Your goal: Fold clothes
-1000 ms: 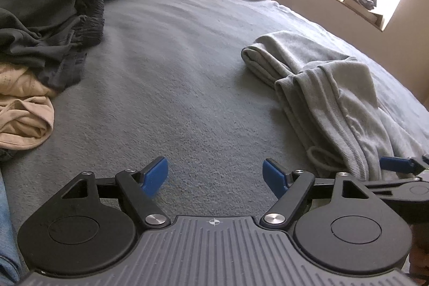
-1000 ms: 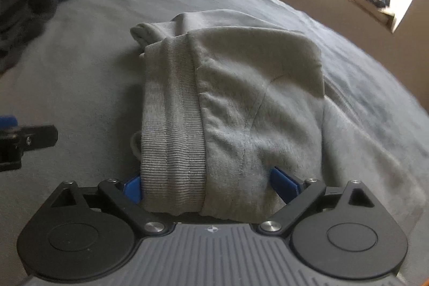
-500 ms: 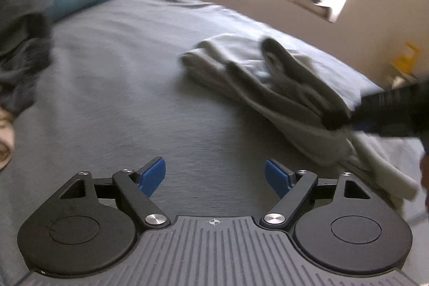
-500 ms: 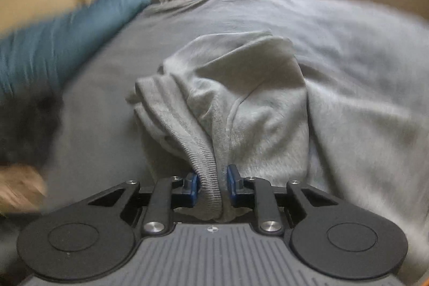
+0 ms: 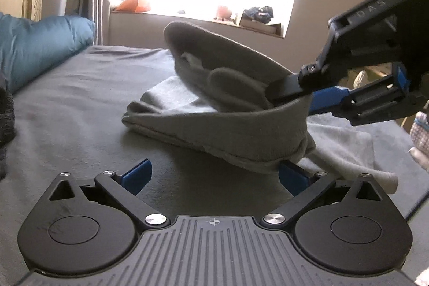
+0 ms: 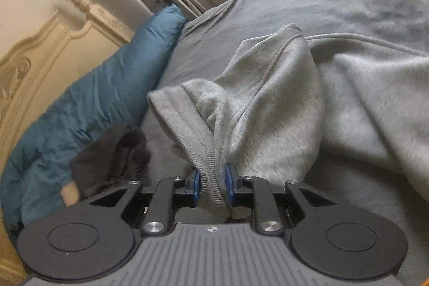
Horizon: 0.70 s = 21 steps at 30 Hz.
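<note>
A grey sweat garment (image 5: 228, 109) with a ribbed waistband lies partly on the grey bed. My right gripper (image 6: 213, 188) is shut on the ribbed band (image 6: 209, 168) and holds that end lifted above the bed; the rest (image 6: 362, 103) drapes down to the right. In the left wrist view the right gripper (image 5: 300, 93) comes in from the right, pinching the raised fabric. My left gripper (image 5: 214, 176) is open and empty, low over the bed, with the hanging band just above its right fingertip (image 5: 292, 176).
A teal pillow (image 6: 93, 103) lies along the carved cream headboard (image 6: 53, 44). A dark garment (image 6: 112, 152) lies beside the pillow. The grey bedcover (image 5: 80, 103) spreads left of the garment. A bright window with a cluttered sill (image 5: 241, 15) is behind the bed.
My right gripper closed on the ribbed band and lifted it up off the bed. My left gripper stayed open and swung right toward the raised garment.
</note>
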Each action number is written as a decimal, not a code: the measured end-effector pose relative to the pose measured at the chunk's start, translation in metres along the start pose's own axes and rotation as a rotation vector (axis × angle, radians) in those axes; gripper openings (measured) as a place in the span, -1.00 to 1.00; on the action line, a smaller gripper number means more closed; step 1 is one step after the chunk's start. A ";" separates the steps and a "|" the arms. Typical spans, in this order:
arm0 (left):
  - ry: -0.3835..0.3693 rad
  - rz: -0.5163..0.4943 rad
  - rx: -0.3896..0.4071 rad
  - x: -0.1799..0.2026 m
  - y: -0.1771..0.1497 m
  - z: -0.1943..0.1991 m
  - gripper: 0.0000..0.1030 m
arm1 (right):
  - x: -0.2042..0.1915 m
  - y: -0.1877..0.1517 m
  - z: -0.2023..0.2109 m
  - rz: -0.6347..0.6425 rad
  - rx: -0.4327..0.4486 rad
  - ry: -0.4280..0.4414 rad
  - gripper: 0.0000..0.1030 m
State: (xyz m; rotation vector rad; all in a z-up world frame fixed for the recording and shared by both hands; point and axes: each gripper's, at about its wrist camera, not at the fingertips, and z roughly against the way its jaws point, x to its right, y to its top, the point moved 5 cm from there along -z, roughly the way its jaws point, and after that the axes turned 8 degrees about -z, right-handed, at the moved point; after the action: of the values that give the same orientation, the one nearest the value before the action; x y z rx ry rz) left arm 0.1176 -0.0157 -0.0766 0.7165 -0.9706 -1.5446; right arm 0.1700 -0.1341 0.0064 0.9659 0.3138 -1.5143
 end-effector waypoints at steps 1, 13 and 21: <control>-0.006 -0.006 0.002 0.001 -0.001 0.001 0.98 | 0.002 0.003 0.000 -0.015 0.006 0.009 -0.62; -0.020 0.009 -0.055 -0.005 -0.007 -0.014 0.98 | 0.027 0.011 -0.030 -0.159 -0.125 0.030 -0.41; -0.101 0.130 -0.135 -0.007 -0.021 -0.032 0.99 | 0.060 0.034 0.013 -0.225 -0.021 0.060 0.03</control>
State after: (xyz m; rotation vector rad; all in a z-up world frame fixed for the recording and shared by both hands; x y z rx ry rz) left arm 0.1362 -0.0143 -0.1110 0.4752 -0.9583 -1.5271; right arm 0.2026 -0.1918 -0.0172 0.9857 0.4944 -1.6837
